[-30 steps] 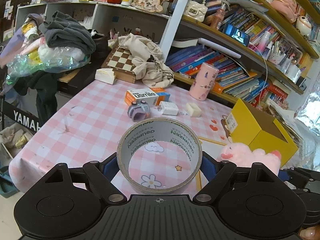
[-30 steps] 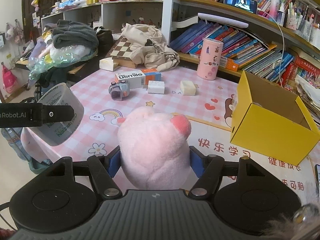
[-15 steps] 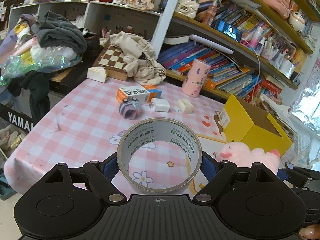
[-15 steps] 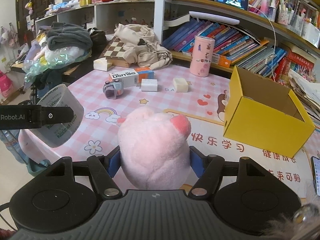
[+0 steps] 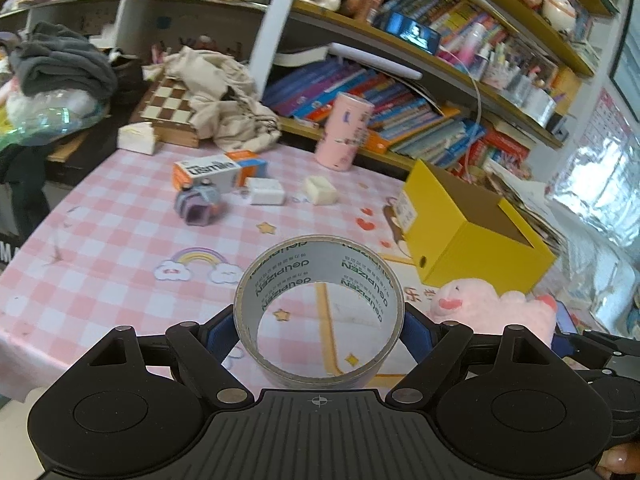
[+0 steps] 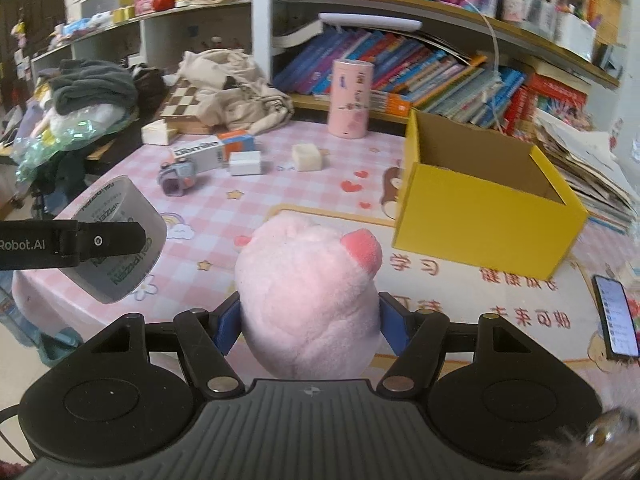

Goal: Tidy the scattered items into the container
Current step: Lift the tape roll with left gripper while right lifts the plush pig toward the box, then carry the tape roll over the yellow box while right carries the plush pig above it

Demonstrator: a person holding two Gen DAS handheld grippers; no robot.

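My left gripper (image 5: 319, 326) is shut on a grey tape roll (image 5: 280, 280), held above the table's near edge; the roll also shows in the right wrist view (image 6: 120, 256). My right gripper (image 6: 308, 320) is shut on a pink plush pig (image 6: 308, 292), also seen in the left wrist view (image 5: 492, 308). The open yellow box (image 6: 480, 216) stands to the right, ahead of both grippers, and shows in the left wrist view (image 5: 472, 240). On the pink checked table lie a purple toy camera (image 5: 198, 206), a usmile box (image 5: 216, 170), a white block (image 5: 266, 192) and a cream block (image 5: 320, 190).
A pink cylinder (image 6: 350, 98) stands at the table's back before shelves of books. A chessboard under cloth (image 5: 172, 108) lies back left. A phone (image 6: 616, 316) lies at the table's right edge. Clothes are piled left.
Both grippers have moved right and forward with their loads; the yellow box now sits closer and more central in both views.
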